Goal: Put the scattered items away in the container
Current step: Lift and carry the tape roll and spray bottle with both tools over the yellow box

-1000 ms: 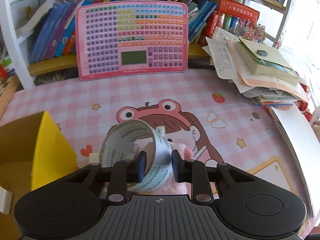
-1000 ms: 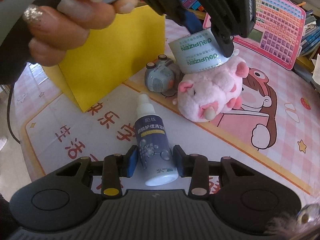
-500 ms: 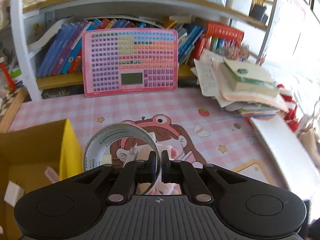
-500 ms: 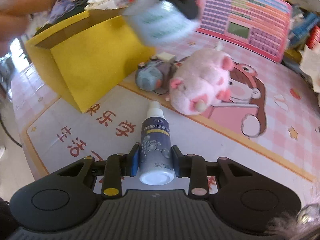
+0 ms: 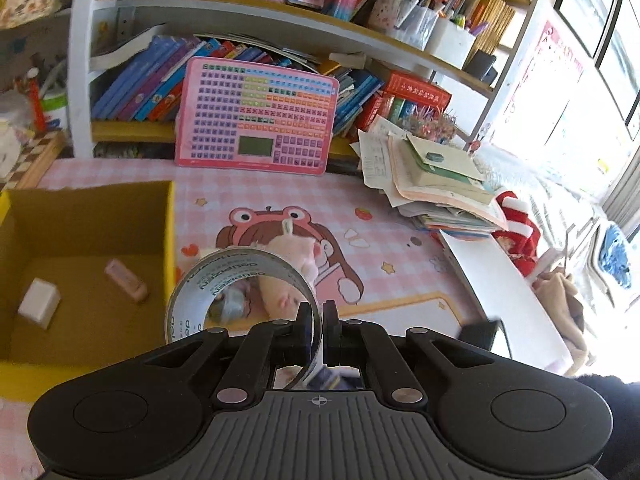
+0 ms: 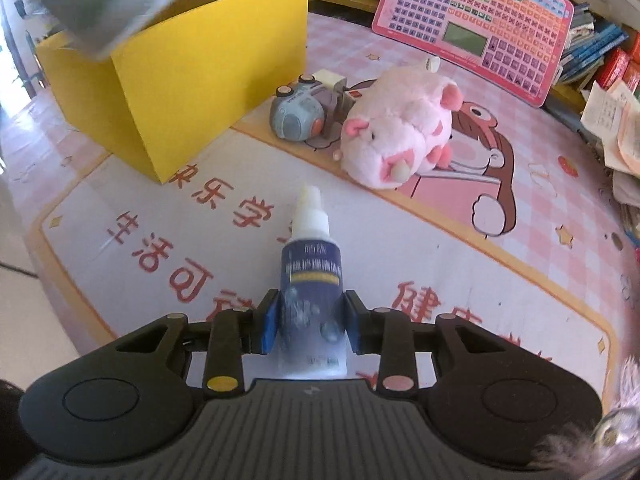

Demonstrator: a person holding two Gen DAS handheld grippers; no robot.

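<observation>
My left gripper (image 5: 318, 312) is shut on the wall of a silver tape roll (image 5: 224, 276) and holds it in the air beside the right wall of the open yellow box (image 5: 171, 232). In the right wrist view the roll is a grey blur (image 6: 108, 0) above the box (image 6: 208, 60). My right gripper (image 6: 312, 320) is shut on a dark blue spray bottle (image 6: 312, 276), white nozzle pointing away, low over the printed mat. A pink plush pig (image 6: 400, 136) and a blue-grey toy camera (image 6: 298, 114) lie on the mat by the box.
A pink eraser (image 5: 126, 280) and a white block (image 5: 39, 302) lie inside the box. A pink keyboard toy (image 5: 256, 116) leans on the bookshelf behind. A stack of books and papers (image 5: 436, 176) sits at the right. A small white block (image 6: 330, 80) is behind the camera.
The left gripper closed on the tape roll's wall, lifted it off the pig and carried it up and left toward the box. The right gripper's pads closed onto the spray bottle.
</observation>
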